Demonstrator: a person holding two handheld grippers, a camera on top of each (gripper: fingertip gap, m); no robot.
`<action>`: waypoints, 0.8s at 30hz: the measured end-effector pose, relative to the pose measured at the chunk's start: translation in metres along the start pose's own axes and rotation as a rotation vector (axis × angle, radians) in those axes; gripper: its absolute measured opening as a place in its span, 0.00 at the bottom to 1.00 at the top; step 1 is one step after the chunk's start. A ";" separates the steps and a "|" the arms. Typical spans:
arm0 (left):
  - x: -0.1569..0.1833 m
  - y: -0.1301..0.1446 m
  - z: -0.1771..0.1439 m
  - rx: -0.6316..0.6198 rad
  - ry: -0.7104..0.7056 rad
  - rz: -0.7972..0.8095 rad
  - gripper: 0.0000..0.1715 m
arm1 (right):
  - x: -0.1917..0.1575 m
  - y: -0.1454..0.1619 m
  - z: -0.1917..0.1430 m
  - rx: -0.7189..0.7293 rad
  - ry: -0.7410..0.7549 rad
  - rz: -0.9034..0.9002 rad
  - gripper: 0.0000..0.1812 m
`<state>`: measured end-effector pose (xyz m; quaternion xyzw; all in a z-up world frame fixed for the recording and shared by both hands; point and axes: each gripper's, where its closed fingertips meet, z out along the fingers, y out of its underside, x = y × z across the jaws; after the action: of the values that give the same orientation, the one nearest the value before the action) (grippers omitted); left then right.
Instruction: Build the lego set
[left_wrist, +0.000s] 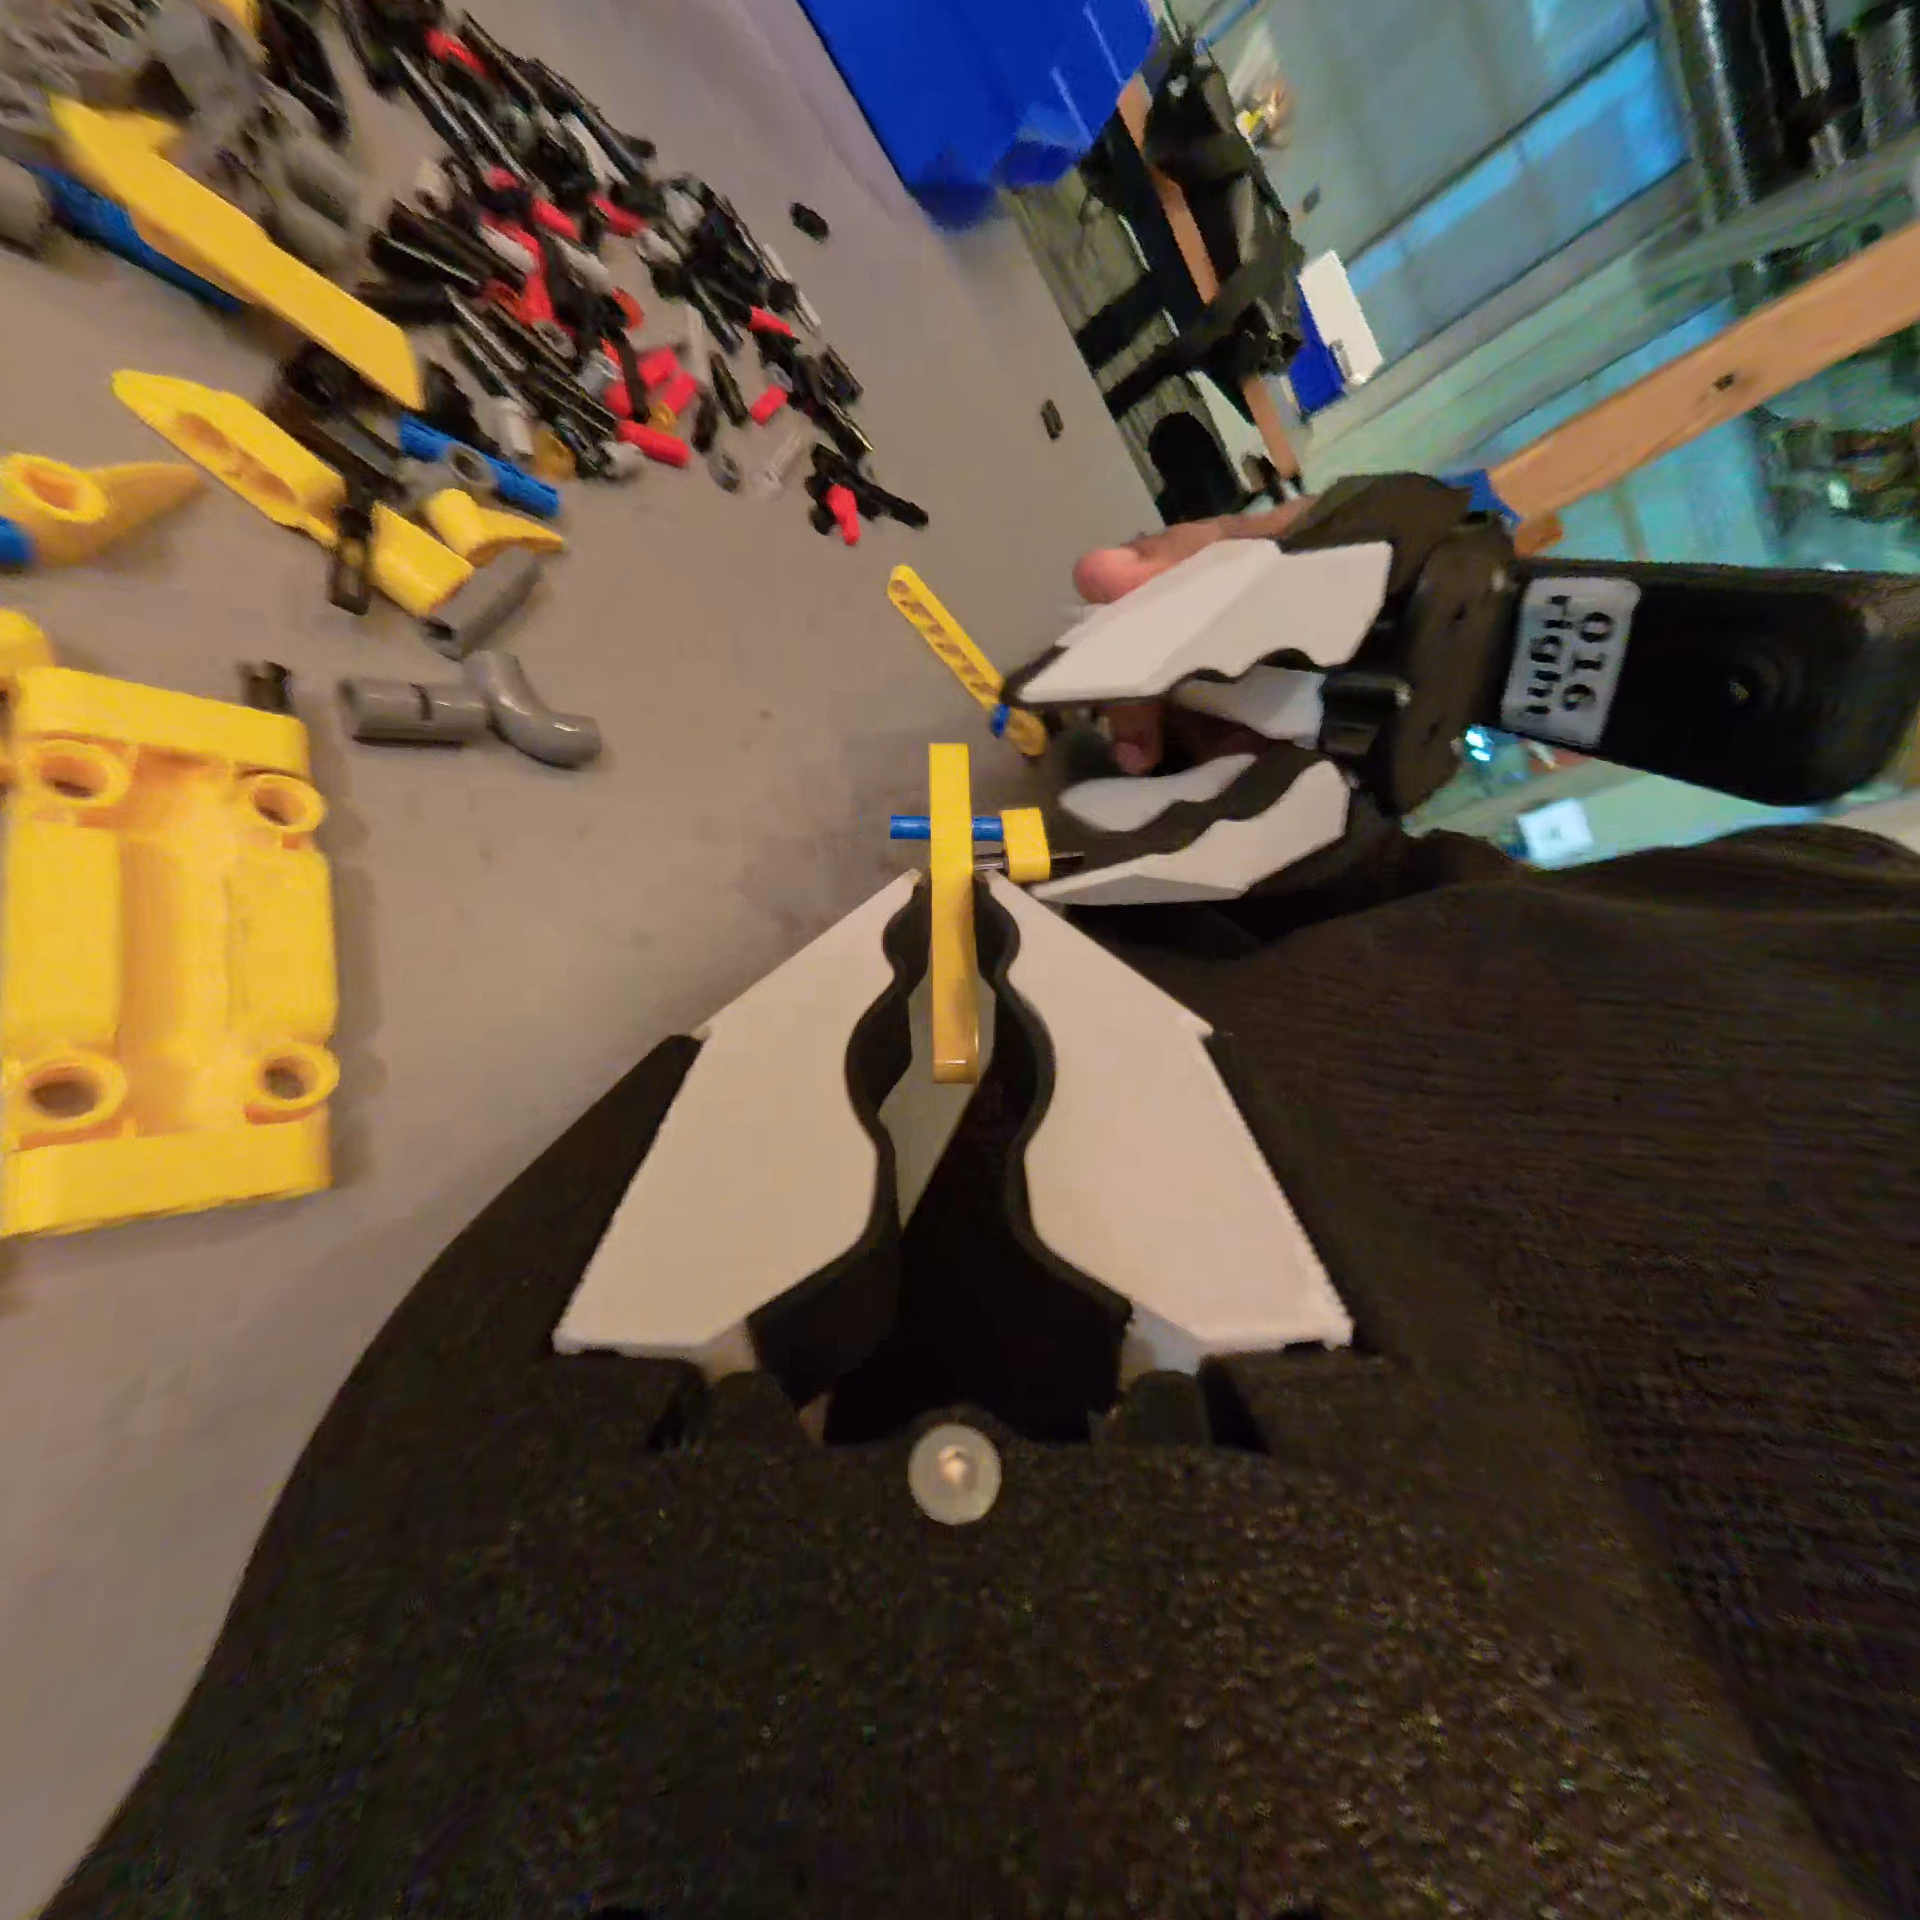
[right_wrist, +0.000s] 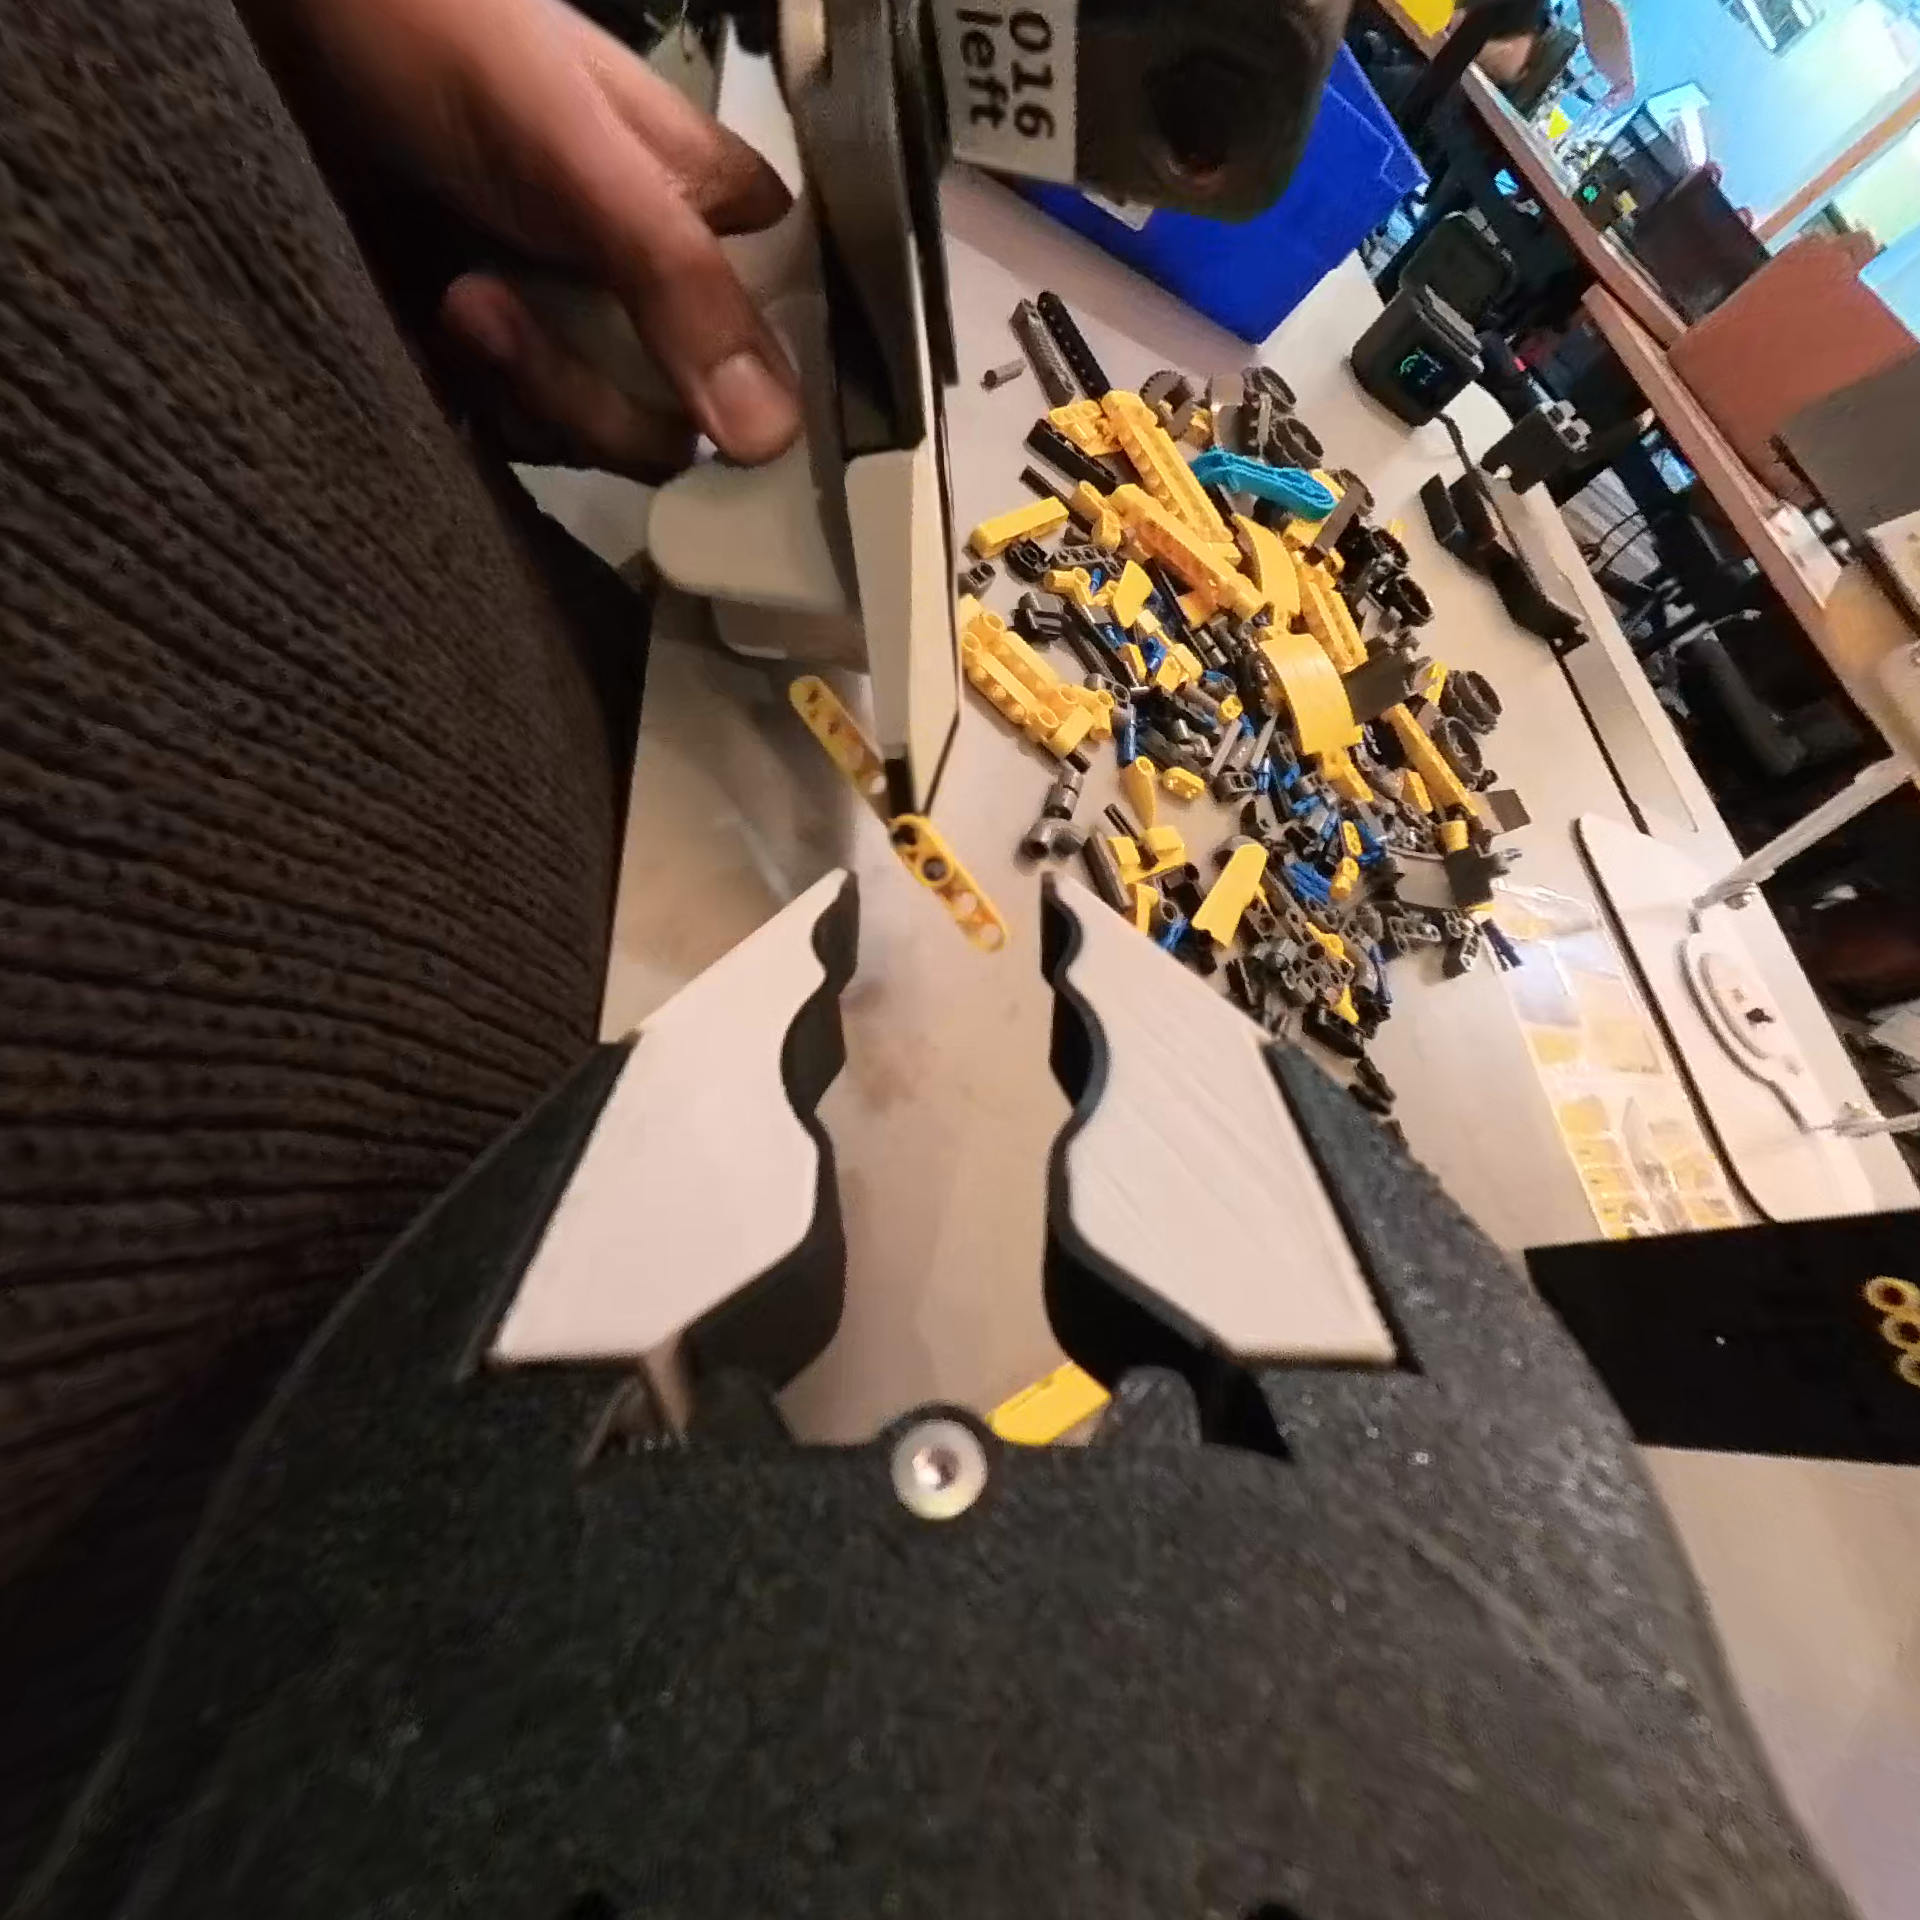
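My left gripper is shut on a thin yellow beam and holds it edge-on above the grey table. A blue pin runs through the beam just past the fingertips, with a small yellow piece on its right side. My right gripper comes in from the right, open, its fingertips beside that small piece. In the right wrist view my right gripper is open and empty. The left gripper reaches down from above, and the yellow beam sits at its tip.
A second yellow beam with a blue pin lies by the right gripper's upper finger. A pile of loose parts, large yellow shells, grey connectors, a blue bin and printed sheets are on the table. A dark knit sleeve fills the near side. Less than 4 cm separates the two grippers' tips.
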<state>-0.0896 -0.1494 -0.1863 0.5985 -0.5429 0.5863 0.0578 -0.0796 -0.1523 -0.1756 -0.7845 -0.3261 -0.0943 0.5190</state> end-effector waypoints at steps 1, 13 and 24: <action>0.004 0.003 0.002 -0.030 0.028 -0.019 0.04 | 0.001 0.000 0.001 -0.003 -0.008 -0.010 0.19; 0.040 0.012 -0.002 -0.135 0.306 -0.176 0.04 | -0.022 -0.008 -0.010 0.089 -0.283 0.093 0.06; 0.051 -0.040 -0.036 0.264 0.303 0.214 0.34 | 0.001 -0.026 -0.020 0.252 -0.333 0.546 0.04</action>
<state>-0.0985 -0.1375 -0.1135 0.4449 -0.5072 0.7382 -0.0027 -0.0908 -0.1626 -0.1463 -0.7771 -0.1936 0.2184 0.5576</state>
